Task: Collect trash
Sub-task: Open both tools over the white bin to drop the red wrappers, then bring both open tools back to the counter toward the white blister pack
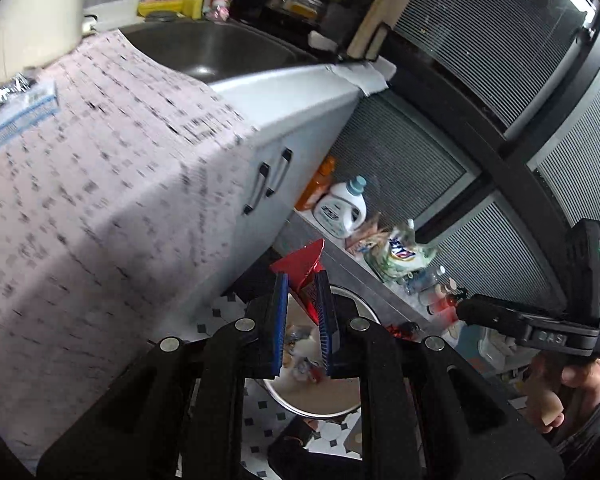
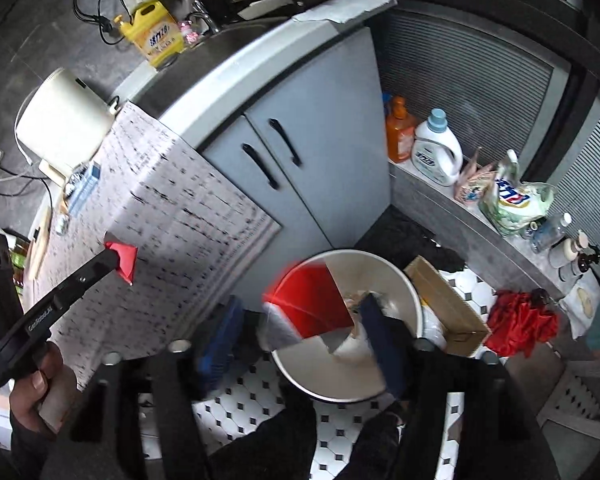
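Observation:
My left gripper [image 1: 302, 280] is shut on a red wrapper [image 1: 300, 266] and holds it above a round metal bin [image 1: 320, 400] on the tiled floor. The bin has trash inside. In the right wrist view the left gripper [image 2: 118, 258] with its red wrapper [image 2: 124, 258] hangs in front of the patterned cloth. My right gripper [image 2: 300, 320] is open over the bin [image 2: 340, 376]. A red and silver wrapper [image 2: 312, 308], blurred, lies loose between its spread fingers above the bin opening.
A counter draped in a pink patterned cloth [image 1: 100, 180] stands left, with grey cabinet doors [image 2: 300, 152] and a sink [image 1: 220, 52]. Detergent bottles [image 2: 436, 148] line a ledge. A cardboard box [image 2: 448, 304] and red cloth [image 2: 520, 320] lie beside the bin.

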`<act>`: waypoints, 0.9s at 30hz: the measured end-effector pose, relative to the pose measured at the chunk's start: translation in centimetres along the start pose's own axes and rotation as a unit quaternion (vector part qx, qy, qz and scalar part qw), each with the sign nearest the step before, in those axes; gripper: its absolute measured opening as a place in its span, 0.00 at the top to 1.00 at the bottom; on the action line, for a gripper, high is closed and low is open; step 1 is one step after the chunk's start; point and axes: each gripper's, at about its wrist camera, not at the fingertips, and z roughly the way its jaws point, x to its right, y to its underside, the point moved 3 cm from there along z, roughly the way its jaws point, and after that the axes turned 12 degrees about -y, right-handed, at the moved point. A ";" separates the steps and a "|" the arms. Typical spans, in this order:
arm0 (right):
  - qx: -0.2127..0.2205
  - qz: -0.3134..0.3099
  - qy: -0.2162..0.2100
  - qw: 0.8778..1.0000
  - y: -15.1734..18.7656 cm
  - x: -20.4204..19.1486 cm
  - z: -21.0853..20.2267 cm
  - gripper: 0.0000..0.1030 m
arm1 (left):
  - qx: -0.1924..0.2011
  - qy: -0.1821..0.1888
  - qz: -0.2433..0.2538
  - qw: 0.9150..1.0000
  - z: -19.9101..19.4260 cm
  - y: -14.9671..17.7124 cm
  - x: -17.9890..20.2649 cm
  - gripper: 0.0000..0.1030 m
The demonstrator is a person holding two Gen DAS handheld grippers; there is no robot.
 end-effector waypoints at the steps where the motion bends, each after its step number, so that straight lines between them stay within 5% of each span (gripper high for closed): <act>1: -0.003 -0.004 0.002 1.000 0.2 0.4 -0.1 0.32 | -0.002 0.002 -0.004 1.000 0.5 0.4 0.5 0.86; 12: -0.029 -0.035 0.029 0.999 1.3 5.6 -1.7 0.29 | -0.040 0.022 -0.040 0.998 4.9 5.4 5.5 0.82; 14: -0.031 -0.033 0.029 0.999 1.3 6.2 -1.8 0.29 | -0.057 0.031 -0.043 0.997 5.5 6.2 6.2 0.73; 16: -0.030 -0.030 0.029 0.999 1.3 6.7 -1.9 0.29 | -0.069 0.044 -0.049 0.995 5.8 6.6 6.6 0.46; 18: -0.027 -0.025 0.025 0.999 1.2 7.0 -1.9 0.29 | -0.067 0.044 -0.049 0.996 5.6 6.8 6.7 0.34; 27: -0.008 -0.002 0.004 1.000 0.6 5.0 -1.2 0.29 | -0.049 0.017 -0.029 0.998 3.1 3.8 3.7 0.21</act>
